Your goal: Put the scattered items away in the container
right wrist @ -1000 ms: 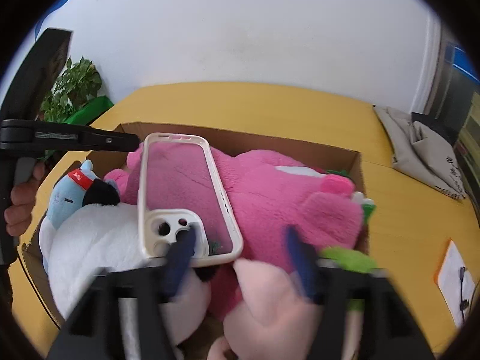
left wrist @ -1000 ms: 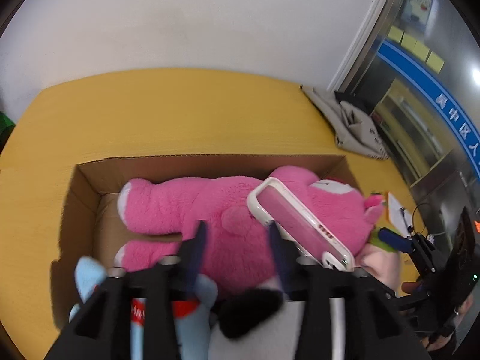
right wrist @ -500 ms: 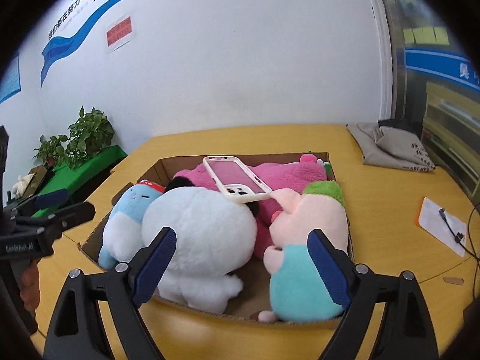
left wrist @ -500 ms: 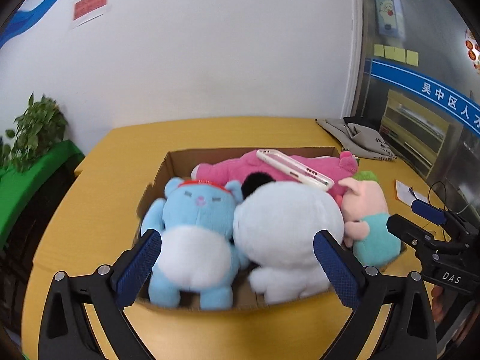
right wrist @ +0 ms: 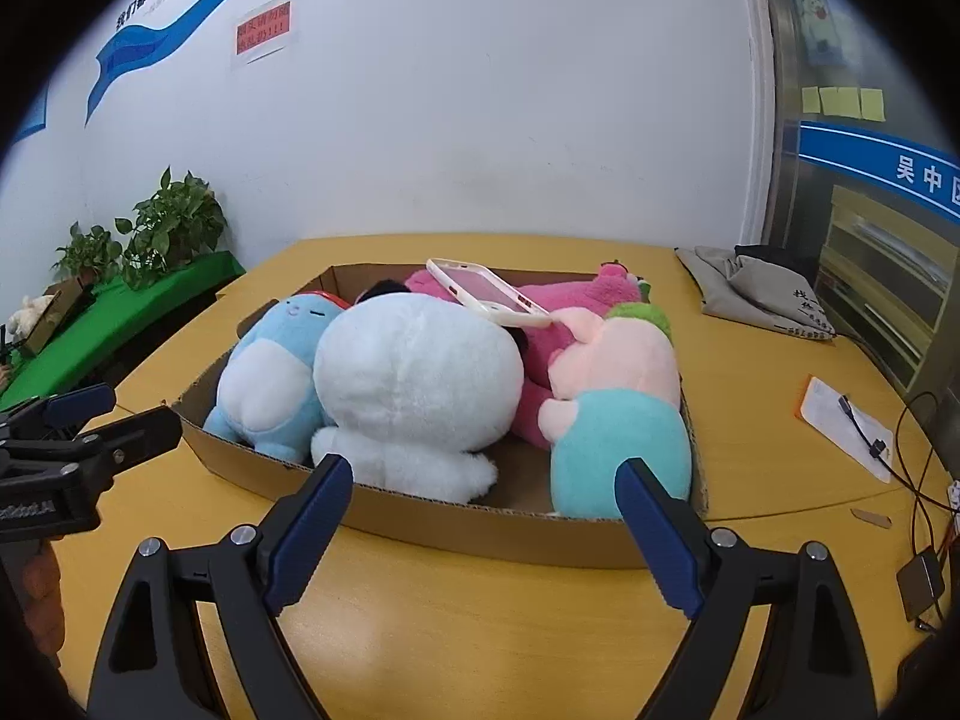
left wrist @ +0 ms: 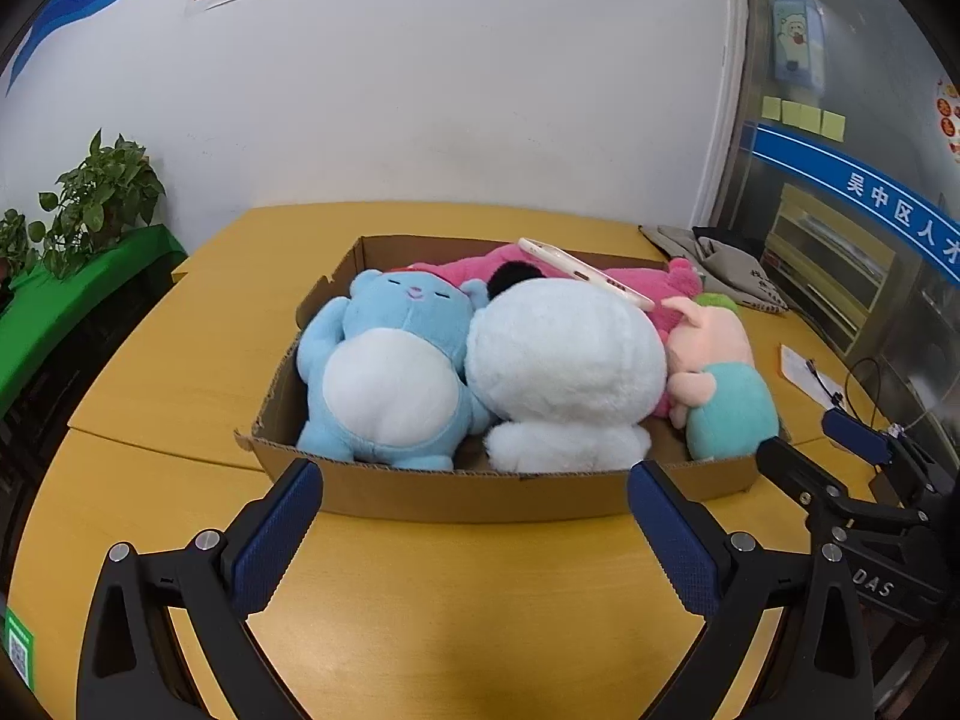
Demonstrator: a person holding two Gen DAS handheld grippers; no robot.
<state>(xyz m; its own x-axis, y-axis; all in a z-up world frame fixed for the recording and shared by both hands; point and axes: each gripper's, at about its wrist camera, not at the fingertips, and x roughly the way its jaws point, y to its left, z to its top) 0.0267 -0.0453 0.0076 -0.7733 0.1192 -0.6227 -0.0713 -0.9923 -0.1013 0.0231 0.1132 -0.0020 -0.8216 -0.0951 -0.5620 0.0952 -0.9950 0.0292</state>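
Observation:
A shallow cardboard box [left wrist: 480, 495] [right wrist: 516, 531] on the yellow table holds several plush toys: a blue one [left wrist: 390, 360] [right wrist: 270, 372], a big white one [left wrist: 564, 360] [right wrist: 414, 378], a pink bear [left wrist: 636, 282] [right wrist: 576, 294] at the back, and a pink-and-teal pig [left wrist: 720, 384] [right wrist: 618, 414]. A white phone case [left wrist: 585, 273] [right wrist: 486, 294] lies on top of the toys. My left gripper [left wrist: 474, 486] hangs open and empty in front of the box's near wall. My right gripper [right wrist: 483, 477] is open and empty too, also short of the box.
A grey cloth bag [left wrist: 720, 267] [right wrist: 756, 288] lies on the table's far right. A card with a cable [right wrist: 852, 426] and wires sit at the right edge. Potted plants [right wrist: 168, 228] on a green stand are off to the left.
Both grippers have pulled back from over the toys to in front of the box. The left jaws have spread wider. The phone case stays on the toys.

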